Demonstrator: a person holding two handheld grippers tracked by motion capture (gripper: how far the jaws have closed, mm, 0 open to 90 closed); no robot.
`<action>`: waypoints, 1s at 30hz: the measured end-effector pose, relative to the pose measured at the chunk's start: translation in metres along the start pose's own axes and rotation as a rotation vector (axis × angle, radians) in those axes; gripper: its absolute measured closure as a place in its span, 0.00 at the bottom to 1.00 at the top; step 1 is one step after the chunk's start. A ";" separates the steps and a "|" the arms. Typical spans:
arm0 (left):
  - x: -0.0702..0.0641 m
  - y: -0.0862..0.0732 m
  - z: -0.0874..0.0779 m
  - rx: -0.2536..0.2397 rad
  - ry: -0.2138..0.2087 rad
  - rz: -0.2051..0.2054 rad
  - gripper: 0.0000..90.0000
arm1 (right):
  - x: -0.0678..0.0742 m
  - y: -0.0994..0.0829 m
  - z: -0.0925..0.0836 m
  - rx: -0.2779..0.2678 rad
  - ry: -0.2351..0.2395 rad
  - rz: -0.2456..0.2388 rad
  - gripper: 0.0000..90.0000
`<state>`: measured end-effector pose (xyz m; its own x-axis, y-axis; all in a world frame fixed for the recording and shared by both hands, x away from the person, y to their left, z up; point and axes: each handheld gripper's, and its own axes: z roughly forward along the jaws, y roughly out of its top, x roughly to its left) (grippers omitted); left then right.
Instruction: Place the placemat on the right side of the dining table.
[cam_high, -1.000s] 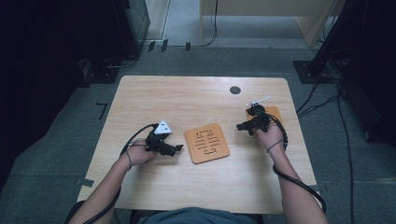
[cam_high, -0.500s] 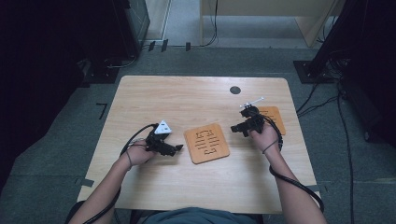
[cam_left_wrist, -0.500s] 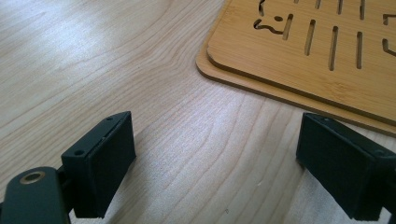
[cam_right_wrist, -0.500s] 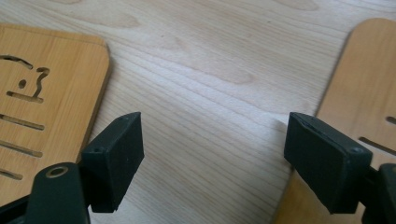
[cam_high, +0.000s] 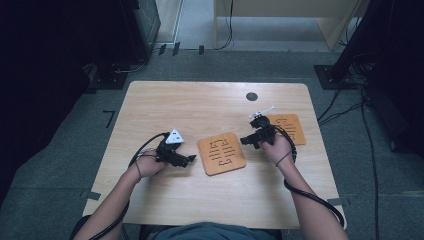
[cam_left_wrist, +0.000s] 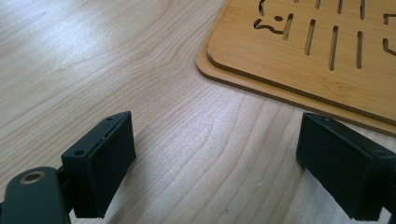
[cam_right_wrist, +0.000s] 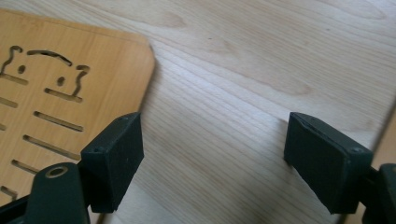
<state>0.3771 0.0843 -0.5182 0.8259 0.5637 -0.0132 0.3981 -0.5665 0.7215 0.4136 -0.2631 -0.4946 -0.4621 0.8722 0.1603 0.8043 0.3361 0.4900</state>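
Bamboo coasters are what this is about: a stack of two sits mid-worktop, the upper one a bit offset so the lower one's edge peeks out in the left gripper view. A third coaster lies off to the right, partly behind the person's right hand.

Both sets of tongs are wide open with nothing between them. The left tongs sit low just off the stack's left edge, pointing at it. The right tongs hang just off the stack's upper right corner, and their own camera shows the slotted coaster with its little cat-face cutout just beside one jaw, bare wood between the jaws.

Looks like the approach step: the right hand is lining up on the stack while the left waits, maybe to steady it. Nothing gripped yet.

Next move probably calls for the right tongs to slide in over the corner, get one jaw under the top coaster's lip and pinch only that one. Thin flat boards are fiddly, so the offset corner is likely the best bite, and the lower coaster could easily drag along.
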 end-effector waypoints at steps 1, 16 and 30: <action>0.000 0.000 0.000 0.000 0.000 0.000 0.12 | 0.002 0.000 0.001 -0.001 0.002 -0.006 0.22; 0.000 0.000 0.000 -0.001 0.002 0.001 0.12 | 0.025 0.002 0.009 -0.023 0.020 -0.037 0.16; 0.000 0.000 0.000 -0.001 0.002 0.000 0.12 | 0.039 -0.005 0.018 -0.051 0.006 -0.117 0.00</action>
<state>0.3772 0.0839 -0.5184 0.8251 0.5649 -0.0118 0.3976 -0.5657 0.7224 0.3982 -0.2249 -0.5059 -0.5543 0.8258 0.1042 0.7245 0.4171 0.5487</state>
